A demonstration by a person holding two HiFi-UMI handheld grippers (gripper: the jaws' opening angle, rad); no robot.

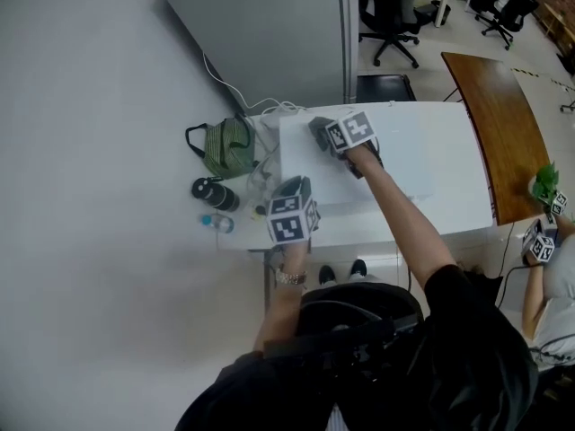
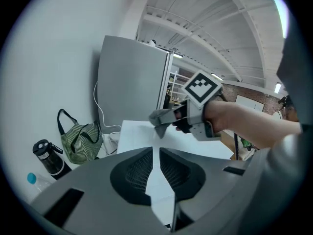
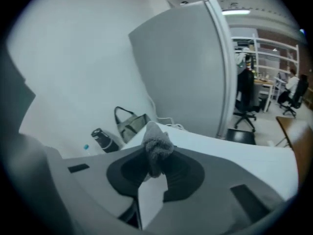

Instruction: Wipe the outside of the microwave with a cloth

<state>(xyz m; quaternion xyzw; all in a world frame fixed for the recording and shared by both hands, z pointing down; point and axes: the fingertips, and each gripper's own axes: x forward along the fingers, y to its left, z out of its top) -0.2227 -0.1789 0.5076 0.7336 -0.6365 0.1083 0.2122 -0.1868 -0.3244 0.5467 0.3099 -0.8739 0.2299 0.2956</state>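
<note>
A grey panel (image 1: 269,25) is standing at 12 o'clock behind the white microwave (image 1: 413,160), and a wooden table (image 1: 503,133) is lying at 3 o'clock. The right claw (image 1: 323,137) is clenching a grey cloth (image 3: 157,146) over the microwave's top, near its 11 o'clock corner. The left claw (image 2: 155,153) is hovering released and empty at the 7 o'clock corner. At 9 o'clock a striped bag (image 1: 226,146), black bottle (image 1: 214,193) and small blue-capped bottle (image 1: 217,224) are sitting clear of both.

The microwave (image 1: 431,169) is plain white, and the cloth (image 3: 157,145) is a fuzzy mid-grey. The left gripper (image 2: 156,153) and right gripper (image 3: 154,156) are grey with black meshed pads — their markers (image 1: 289,218) are black-and-white squares. The bag (image 1: 226,146) is green with pale stripes, the flask (image 1: 214,193) is black, and the table (image 1: 499,124) is brown wood.
</note>
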